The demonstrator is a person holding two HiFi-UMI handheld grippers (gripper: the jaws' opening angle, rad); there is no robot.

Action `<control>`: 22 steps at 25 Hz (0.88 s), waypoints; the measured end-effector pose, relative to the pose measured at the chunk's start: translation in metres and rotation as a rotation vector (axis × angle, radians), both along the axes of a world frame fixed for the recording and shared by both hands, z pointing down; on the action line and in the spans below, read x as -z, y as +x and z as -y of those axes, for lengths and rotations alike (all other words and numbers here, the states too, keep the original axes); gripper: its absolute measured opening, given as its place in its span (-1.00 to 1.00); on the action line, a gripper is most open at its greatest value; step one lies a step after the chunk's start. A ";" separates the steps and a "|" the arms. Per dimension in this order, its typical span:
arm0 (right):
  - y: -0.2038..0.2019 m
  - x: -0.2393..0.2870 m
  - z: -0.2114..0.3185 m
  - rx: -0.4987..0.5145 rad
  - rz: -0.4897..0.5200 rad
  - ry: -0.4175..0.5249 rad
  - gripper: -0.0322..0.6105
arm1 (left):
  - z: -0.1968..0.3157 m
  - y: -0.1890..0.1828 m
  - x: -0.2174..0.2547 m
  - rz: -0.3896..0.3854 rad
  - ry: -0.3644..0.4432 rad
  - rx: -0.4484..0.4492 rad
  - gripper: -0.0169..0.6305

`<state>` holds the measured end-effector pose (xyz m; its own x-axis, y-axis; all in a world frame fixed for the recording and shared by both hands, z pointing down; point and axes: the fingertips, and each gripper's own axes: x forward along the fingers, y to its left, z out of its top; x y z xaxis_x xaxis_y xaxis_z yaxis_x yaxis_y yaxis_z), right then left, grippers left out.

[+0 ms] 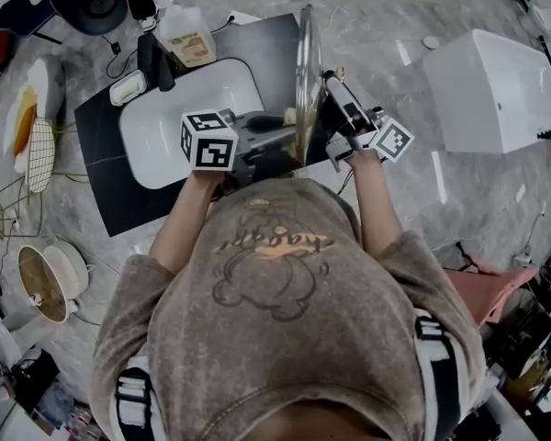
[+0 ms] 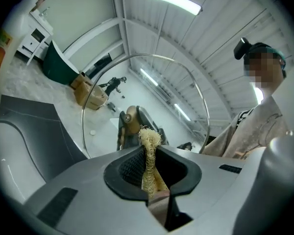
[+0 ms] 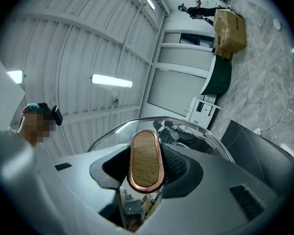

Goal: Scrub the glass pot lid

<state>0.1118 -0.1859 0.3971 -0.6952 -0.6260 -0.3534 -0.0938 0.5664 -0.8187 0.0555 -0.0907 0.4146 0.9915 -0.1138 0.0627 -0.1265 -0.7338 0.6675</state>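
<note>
A white basin (image 1: 179, 108) sits sunk in the dark table (image 1: 96, 150), and a bottle (image 1: 188, 37) with an orange label stands at the table's far edge. Over the basin's right rim the glass pot lid (image 1: 308, 72) stands on edge. The right tool (image 1: 335, 85) is clamped on its wooden handle (image 3: 146, 160), while the left tool (image 1: 277, 136) pinches a straw-coloured scrubber (image 2: 148, 153) just beside the glass — touching or not, I can't tell. The lid's lower rim is lost behind the tools, and the table's near edge is hidden behind the person.

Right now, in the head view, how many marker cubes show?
2. One marker cube sits on the left hand-held gripper, which grips a fibre scrubber, left of the glass lid; the other cube sits on the right hand-held gripper, which holds that lid's handle. None seems hidden.
</note>
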 end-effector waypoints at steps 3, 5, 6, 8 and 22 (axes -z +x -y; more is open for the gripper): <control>-0.002 -0.004 0.000 0.004 -0.005 -0.009 -0.36 | -0.001 -0.006 0.019 -0.037 0.011 0.014 -0.74; -0.005 -0.007 0.000 0.009 -0.009 -0.021 -0.36 | 0.000 -0.010 0.034 -0.058 0.027 0.027 -0.74; -0.007 -0.008 -0.001 0.013 -0.010 -0.026 -0.36 | 0.002 -0.012 0.041 -0.070 0.034 0.036 -0.74; -0.011 -0.010 -0.002 0.023 -0.008 -0.032 -0.36 | 0.007 -0.018 0.056 -0.098 0.041 0.059 -0.74; -0.038 -0.010 -0.024 0.102 -0.005 -0.030 -0.36 | 0.076 -0.053 0.087 -0.255 0.056 0.326 -0.74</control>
<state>0.0742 -0.1616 0.4069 -0.7574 -0.5622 -0.3320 -0.0410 0.5484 -0.8352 0.0029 -0.1666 0.3273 0.8857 -0.4210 -0.1956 -0.1940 -0.7186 0.6678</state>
